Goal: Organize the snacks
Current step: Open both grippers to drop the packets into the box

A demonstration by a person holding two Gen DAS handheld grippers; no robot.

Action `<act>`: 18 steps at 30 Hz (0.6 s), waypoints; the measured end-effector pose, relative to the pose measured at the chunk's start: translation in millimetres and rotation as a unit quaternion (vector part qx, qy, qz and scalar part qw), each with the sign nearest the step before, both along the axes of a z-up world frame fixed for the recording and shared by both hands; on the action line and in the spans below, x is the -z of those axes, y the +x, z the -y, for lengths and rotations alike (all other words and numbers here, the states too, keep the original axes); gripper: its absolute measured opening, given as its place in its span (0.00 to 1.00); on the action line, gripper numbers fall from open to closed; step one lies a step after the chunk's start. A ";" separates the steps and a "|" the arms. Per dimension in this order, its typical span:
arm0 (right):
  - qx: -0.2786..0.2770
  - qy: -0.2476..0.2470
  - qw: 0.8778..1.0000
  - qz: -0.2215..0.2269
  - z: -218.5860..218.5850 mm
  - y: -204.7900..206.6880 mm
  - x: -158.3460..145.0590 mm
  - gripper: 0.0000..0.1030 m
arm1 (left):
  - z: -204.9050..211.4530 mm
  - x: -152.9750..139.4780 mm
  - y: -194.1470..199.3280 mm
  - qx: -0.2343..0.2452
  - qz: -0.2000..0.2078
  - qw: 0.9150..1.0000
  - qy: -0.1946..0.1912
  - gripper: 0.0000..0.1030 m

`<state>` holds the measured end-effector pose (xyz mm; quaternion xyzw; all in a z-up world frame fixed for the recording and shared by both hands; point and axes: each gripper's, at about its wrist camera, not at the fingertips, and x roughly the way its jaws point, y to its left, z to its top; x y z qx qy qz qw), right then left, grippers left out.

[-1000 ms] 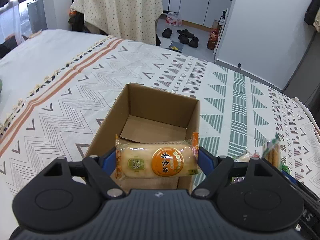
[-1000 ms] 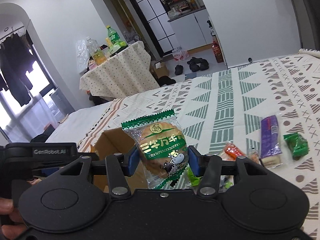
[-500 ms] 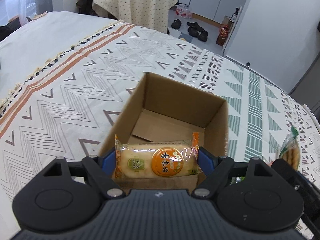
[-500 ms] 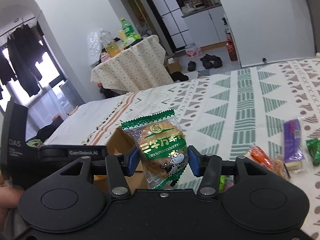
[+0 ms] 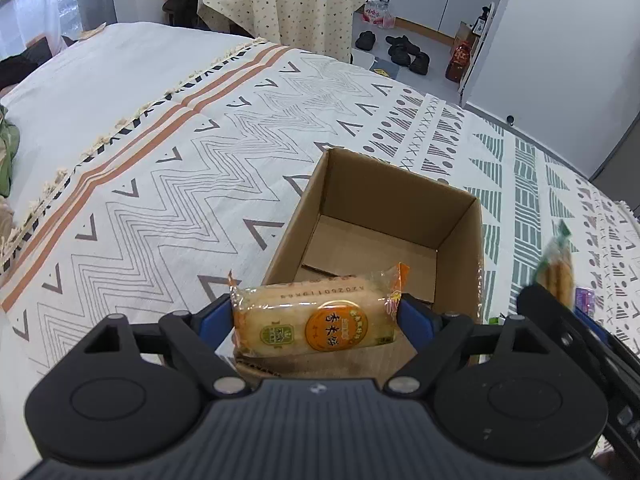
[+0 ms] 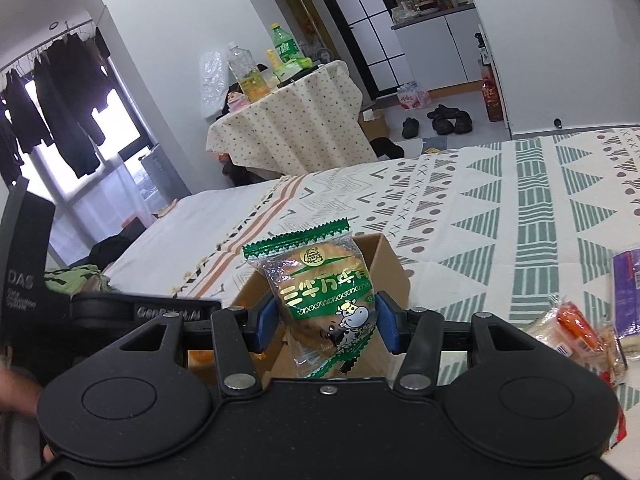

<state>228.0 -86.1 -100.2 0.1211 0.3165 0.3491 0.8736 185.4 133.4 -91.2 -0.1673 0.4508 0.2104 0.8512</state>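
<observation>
The left tool (image 5: 316,320), its jaws opening, has the orange-labelled rice cracker packet (image 5: 320,322) between them over the near rim of the open brown cardboard box (image 5: 400,200); bare patterned bedspread (image 5: 180,184) lies at ten o'clock. The right tool (image 6: 326,322) grips a green-wrapped round cake (image 6: 320,300); only its view shows loose snack packets (image 6: 576,324) at three o'clock.

What we cannot make out

The orange packet (image 5: 316,322) hides the cardboard box's (image 5: 396,188) near wall from us. At the right edge a packet (image 5: 556,268) is blurred. In the right wrist view, the purple packet (image 6: 628,280) is cut off, and the green packet (image 6: 324,300) covers most of the box.
</observation>
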 end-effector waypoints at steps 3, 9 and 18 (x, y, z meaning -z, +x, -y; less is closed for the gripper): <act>-0.002 0.009 1.000 -0.003 -6.0 1.8 2.7 0.49 | -1.1 -1.1 -3.5 0.000 0.017 1.000 -0.006 0.90; -0.004 0.016 1.000 -0.005 -10.7 1.1 12.6 0.49 | -3.3 -6.2 -8.9 0.009 0.033 0.999 -0.011 0.93; -0.012 0.015 1.000 0.008 -12.3 -6.4 5.5 0.79 | -3.5 -17.8 -27.6 -0.008 0.025 1.000 0.006 0.96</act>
